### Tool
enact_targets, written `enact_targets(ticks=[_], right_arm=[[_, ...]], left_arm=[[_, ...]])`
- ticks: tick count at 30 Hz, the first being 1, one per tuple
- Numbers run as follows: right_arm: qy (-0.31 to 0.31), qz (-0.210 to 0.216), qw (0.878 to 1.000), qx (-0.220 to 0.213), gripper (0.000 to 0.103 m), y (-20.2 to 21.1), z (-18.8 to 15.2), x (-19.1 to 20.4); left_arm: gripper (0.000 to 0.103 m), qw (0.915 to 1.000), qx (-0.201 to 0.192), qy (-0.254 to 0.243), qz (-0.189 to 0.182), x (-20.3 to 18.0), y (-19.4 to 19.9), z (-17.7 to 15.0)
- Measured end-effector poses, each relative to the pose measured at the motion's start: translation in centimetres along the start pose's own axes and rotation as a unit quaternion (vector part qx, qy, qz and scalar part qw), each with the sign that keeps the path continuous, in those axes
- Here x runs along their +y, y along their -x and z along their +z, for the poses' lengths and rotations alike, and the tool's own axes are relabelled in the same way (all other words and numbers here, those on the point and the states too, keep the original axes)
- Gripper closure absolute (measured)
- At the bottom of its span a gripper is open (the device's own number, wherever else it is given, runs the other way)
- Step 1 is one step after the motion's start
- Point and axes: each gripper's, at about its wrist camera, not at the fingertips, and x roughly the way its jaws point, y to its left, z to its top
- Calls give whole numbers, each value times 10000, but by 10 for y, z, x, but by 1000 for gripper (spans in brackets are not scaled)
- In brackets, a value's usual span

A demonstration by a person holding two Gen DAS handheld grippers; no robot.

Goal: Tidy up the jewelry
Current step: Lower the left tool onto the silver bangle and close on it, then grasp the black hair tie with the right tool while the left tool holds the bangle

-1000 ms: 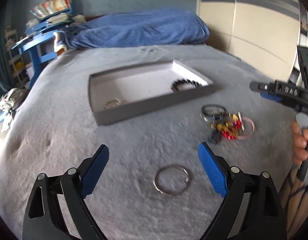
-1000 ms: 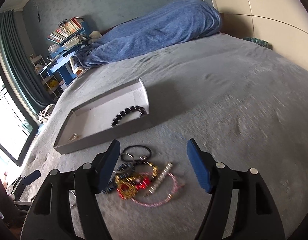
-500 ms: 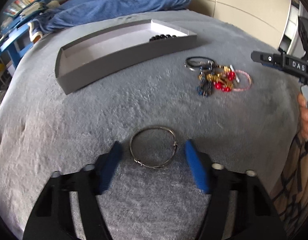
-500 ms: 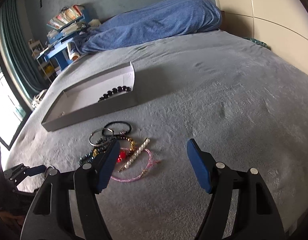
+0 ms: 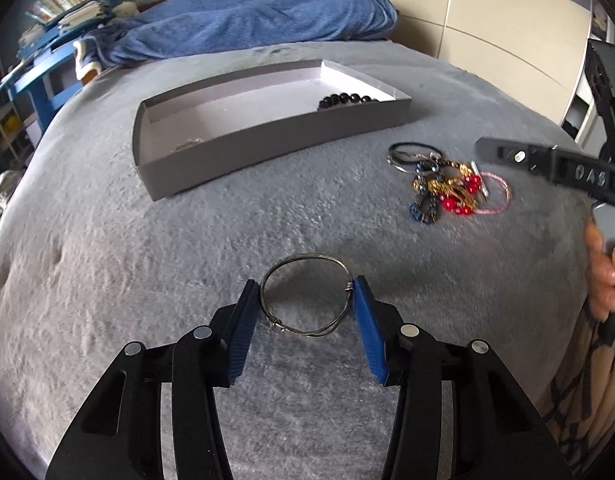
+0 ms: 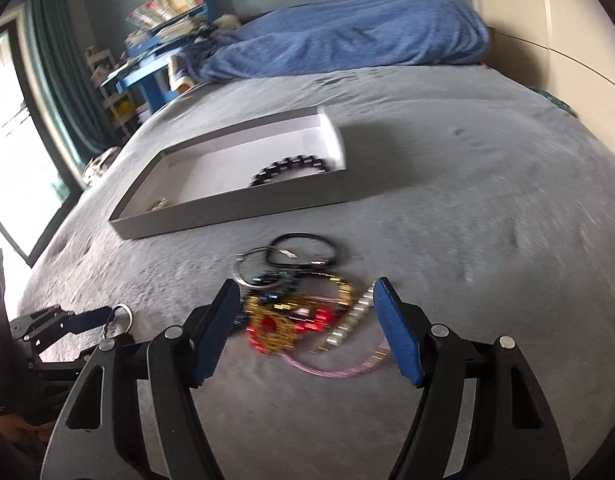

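Wire bangle (image 5: 307, 294) between left tool (image 5: 305, 312) pads.

place: home bedroom | surface: wide bed under a fuzzy grey blanket (image 6: 467, 184) | head end: rumpled blue knit bedding heaped along it (image 5: 247, 16) | beside bed: blue-painted wooden shelf stacked with books and magazines (image 6: 167, 8) | window side: dark teal curtain (image 6: 63, 80) | wall: cream panelled wardrobe doors (image 5: 487, 12)

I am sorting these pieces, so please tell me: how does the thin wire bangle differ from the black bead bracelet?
The wire bangle is thin plain silver metal; the black bead bracelet is a string of round dark beads. The bangle lies on the grey blanket between the left gripper's pads; the bead bracelet lies inside the grey tray. Both are ring-shaped.
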Motion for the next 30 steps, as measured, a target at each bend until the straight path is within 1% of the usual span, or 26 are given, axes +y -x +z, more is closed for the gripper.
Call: enact_targets(ticks=[3, 7, 12, 17, 19, 21, 23, 25, 30], right_arm=[[143, 59, 9999, 71, 34, -12, 6, 14], [-16, 161, 9997, 197, 34, -29, 14, 15], [-157, 97, 9995, 259, 34, -36, 15, 10], [-500, -60, 9986, 173, 35, -36, 20, -9], [-562, -169, 9981, 163, 41, -40, 23, -14], [-557, -271, 9979, 209, 50, -45, 26, -17], [-583, -362, 9972, 313, 54, -54, 29, -22], [-595, -416, 9965, 421, 56, -61, 30, -25], [-494, -456, 9953, 702, 69, -79, 31, -29]], left_arm=[[54, 10000, -35, 81, -28, 3, 1, 1], [54, 9998, -99, 140, -62, 5, 2, 3], [54, 9997, -163, 191, -72, 7, 3, 5], [54, 9996, -156, 241, -71, 8, 0, 7], [54, 9996, -153, 230, -80, 8, 0, 7], [54, 9996, -163, 230, -84, 7, 0, 7], [54, 9996, -166, 235, -79, 8, 0, 7], [54, 9995, -169, 246, -75, 8, -1, 7], [54, 9995, -185, 248, -71, 9, -1, 7]])
